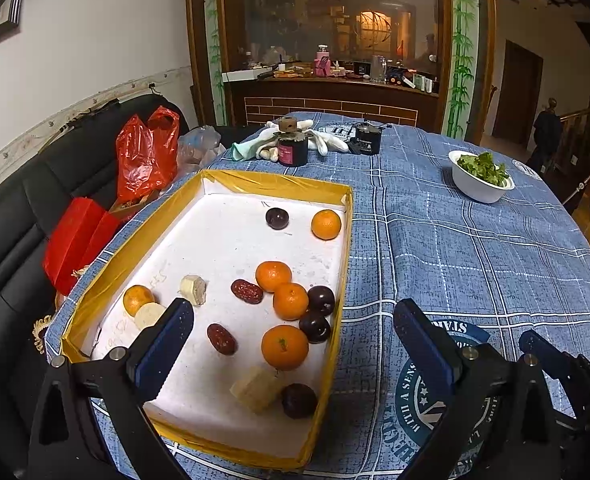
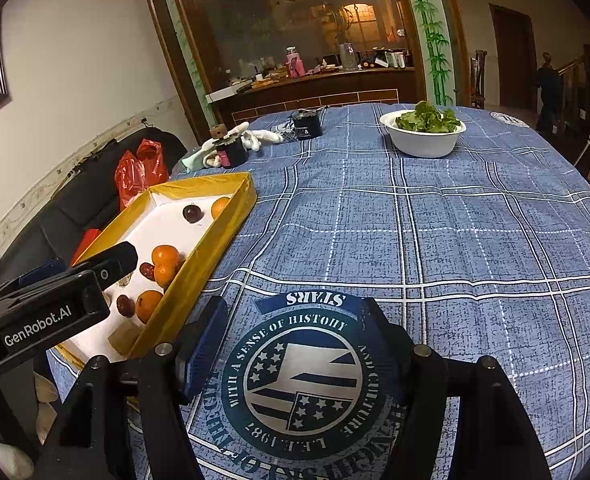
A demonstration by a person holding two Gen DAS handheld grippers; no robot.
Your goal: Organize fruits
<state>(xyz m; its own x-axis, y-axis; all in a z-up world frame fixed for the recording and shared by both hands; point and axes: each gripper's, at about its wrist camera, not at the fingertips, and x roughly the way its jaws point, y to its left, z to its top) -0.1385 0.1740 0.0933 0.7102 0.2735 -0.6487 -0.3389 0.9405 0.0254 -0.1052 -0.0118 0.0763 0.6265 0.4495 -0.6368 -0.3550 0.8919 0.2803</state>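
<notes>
The fruits lie loose in the yellow-walled tray (image 1: 231, 184) at the table's left edge: oranges (image 1: 285, 347), dark plums (image 1: 315, 327) and red dates (image 1: 222, 338), with pale blocks (image 1: 255, 389) among them. Most are crowded against the tray's right wall, touching one another.

The left gripper (image 1: 291, 344) is held over the tray, jaws wide apart, nothing between them. The right gripper (image 2: 295, 344) is held over bare tablecloth (image 2: 455, 240) beside the tray, jaws part open and empty.

Since the round fruits touch, a neighbour could be nudged and set rolling when one is gripped. A plum or date could be bruised by a hard squeeze. The tray wall could be caught by a finger reaching for fruit pressed against it.

"GenRobot.AI" is read on the left gripper's body. On the cloth emblem "STARS", "WITH A SENSE OF HISTORY AND CULTURE" and "L.F.E 1982" are read, seemingly mirrored.
</notes>
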